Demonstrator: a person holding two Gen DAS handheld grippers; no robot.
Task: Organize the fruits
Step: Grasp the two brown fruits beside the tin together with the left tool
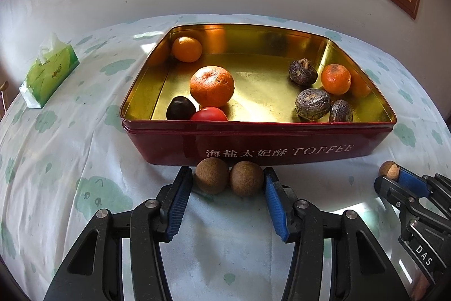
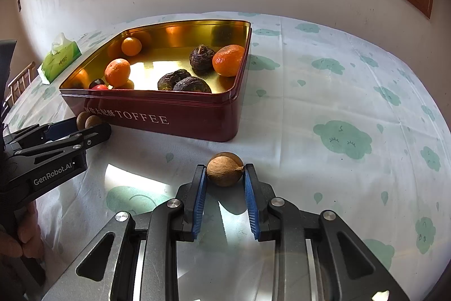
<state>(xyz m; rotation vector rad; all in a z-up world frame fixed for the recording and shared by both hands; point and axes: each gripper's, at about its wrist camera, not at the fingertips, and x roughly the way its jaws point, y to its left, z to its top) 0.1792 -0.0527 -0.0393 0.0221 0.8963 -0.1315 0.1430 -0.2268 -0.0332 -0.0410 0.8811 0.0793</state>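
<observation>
A red toffee tin [image 1: 282, 140] with a gold inside holds three oranges, one of them [image 1: 212, 86] near its middle, a red fruit [image 1: 209, 114], a dark chestnut [image 1: 180, 109] and three dark water chestnuts [image 1: 312, 104]. Just in front of the tin, two brown longans [image 1: 229, 178] lie side by side on the cloth. My left gripper [image 1: 228, 182] is shut on the pair, one pad against each. To the right, my right gripper [image 2: 224, 177] is shut on a single longan [image 2: 224, 169], just above the cloth.
A green tissue pack [image 1: 49, 69] lies at the far left of the table. The white cloth [image 2: 338, 103] with green cloud prints spreads wide to the right of the tin [image 2: 180, 117]. A wall and a wood-framed window stand behind. A hand [image 2: 17, 239] holds the left gripper [image 2: 93, 129].
</observation>
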